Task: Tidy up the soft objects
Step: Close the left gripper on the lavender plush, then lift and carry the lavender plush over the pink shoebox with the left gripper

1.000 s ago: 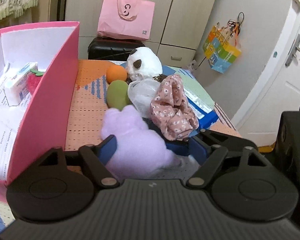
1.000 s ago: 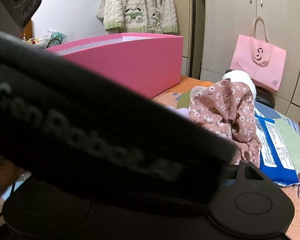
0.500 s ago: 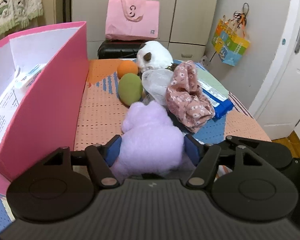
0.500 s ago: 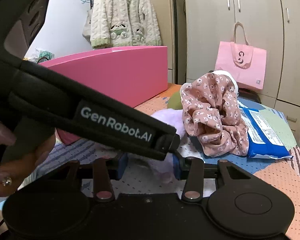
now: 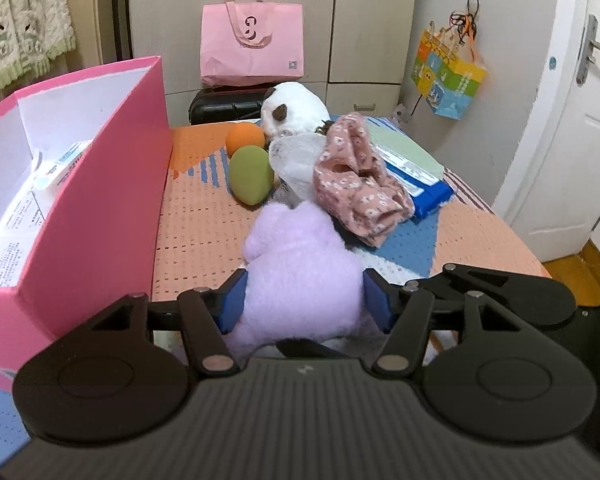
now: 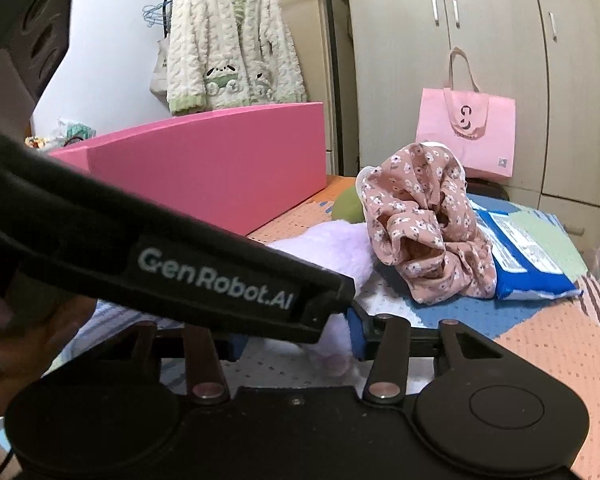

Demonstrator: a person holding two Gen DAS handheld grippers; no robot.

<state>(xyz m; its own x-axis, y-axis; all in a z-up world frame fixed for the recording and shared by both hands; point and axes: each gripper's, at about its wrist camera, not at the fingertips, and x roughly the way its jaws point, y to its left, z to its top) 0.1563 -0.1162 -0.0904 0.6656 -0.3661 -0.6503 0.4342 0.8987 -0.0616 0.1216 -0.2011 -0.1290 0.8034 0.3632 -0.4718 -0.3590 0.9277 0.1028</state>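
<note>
Both my grippers close on the purple plush point(image 5: 300, 276): left gripper point(image 5: 304, 300) squeezing its soft, light body, right gripper point(image 6: 296, 340) pinching a fluffy edge.

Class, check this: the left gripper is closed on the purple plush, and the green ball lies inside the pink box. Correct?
Not quite. The left gripper does clamp the purple plush, but the green ball lies on the mat beside the pink box, not inside it. The left wrist view shows this.
</note>
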